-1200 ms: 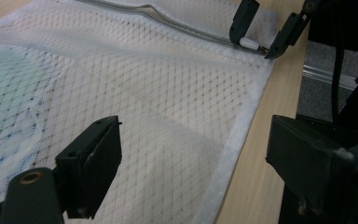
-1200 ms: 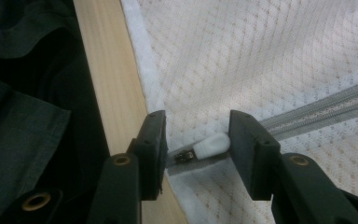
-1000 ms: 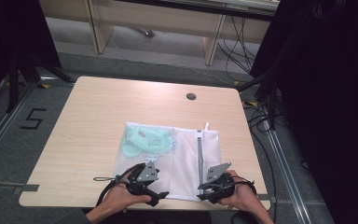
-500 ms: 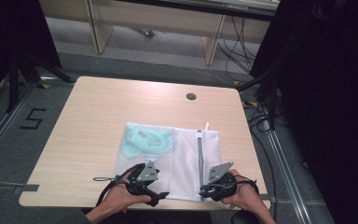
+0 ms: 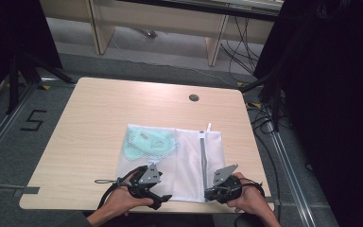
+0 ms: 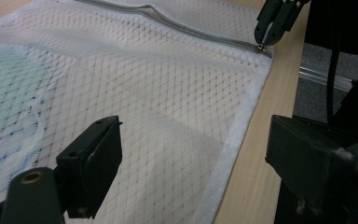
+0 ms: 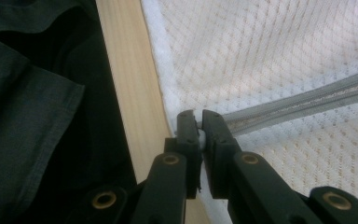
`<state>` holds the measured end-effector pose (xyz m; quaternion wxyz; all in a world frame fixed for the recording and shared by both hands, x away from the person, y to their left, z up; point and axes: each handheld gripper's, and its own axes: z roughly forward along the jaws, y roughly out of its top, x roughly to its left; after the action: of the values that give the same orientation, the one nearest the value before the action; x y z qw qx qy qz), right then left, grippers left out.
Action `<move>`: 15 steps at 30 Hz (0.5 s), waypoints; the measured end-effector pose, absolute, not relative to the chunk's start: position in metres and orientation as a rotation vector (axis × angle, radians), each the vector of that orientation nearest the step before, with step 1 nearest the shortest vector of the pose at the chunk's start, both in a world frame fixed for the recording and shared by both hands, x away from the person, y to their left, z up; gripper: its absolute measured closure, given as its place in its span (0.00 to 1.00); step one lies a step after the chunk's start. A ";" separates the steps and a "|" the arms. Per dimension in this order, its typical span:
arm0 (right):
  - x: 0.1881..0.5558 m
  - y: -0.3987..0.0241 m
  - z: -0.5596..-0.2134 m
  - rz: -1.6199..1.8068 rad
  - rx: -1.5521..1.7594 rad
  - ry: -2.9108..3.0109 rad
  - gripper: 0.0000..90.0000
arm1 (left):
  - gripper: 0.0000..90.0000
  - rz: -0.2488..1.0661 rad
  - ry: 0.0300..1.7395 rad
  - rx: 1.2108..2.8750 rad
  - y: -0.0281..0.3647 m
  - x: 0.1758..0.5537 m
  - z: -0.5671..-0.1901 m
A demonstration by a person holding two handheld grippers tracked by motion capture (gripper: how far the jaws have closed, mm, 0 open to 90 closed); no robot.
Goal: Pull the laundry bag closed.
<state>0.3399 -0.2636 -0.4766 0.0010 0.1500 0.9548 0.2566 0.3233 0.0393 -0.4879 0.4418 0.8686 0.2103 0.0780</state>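
A light wooden table [image 5: 104, 118] with a round cable grommet [image 5: 194, 98] stands on grey floor [image 5: 9, 142] marked with a black 5 [image 5: 32, 120]. Beyond it stands pale wooden furniture [image 5: 160, 19], with loose cables [image 5: 264, 118] and dark curtain [image 5: 340, 118] alongside.

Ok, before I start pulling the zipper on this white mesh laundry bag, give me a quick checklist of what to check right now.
1. Right gripper shut on the small metal zipper pull at the near end of the grey zipper: ok.
2. Left gripper bracing the white mesh laundry bag: not ok, its jaws stand open over the mesh.
3. Bag lying flat on the light wooden table: ok.
4. Zipper track running straight, no bunched mesh: ok.
5. Pale green item inside the bag lies away from the zipper: ok.
6. Pull firmly seated between the pads: cannot tell.
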 end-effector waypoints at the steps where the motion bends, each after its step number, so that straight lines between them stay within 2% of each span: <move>1: 0.340 -0.263 -0.476 0.811 0.473 2.993 0.96 | 0.20 0.203 0.515 2.168 0.039 0.323 -0.488; 5: 0.342 -0.263 -0.472 0.817 0.487 2.981 0.96 | 0.24 0.129 0.460 2.129 0.029 0.316 -0.490; 9: 0.342 -0.265 -0.470 0.855 0.516 2.965 0.96 | 0.21 0.139 0.399 2.163 0.016 0.308 -0.496; 15: 0.343 -0.265 -0.468 0.873 0.529 2.962 0.96 | 0.23 0.134 0.369 2.177 -0.001 0.307 -0.501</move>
<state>0.3433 -0.2653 -0.4677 0.0042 0.1690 0.9454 0.2787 0.3074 -0.0010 -0.5011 0.4481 0.8798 0.1493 0.0543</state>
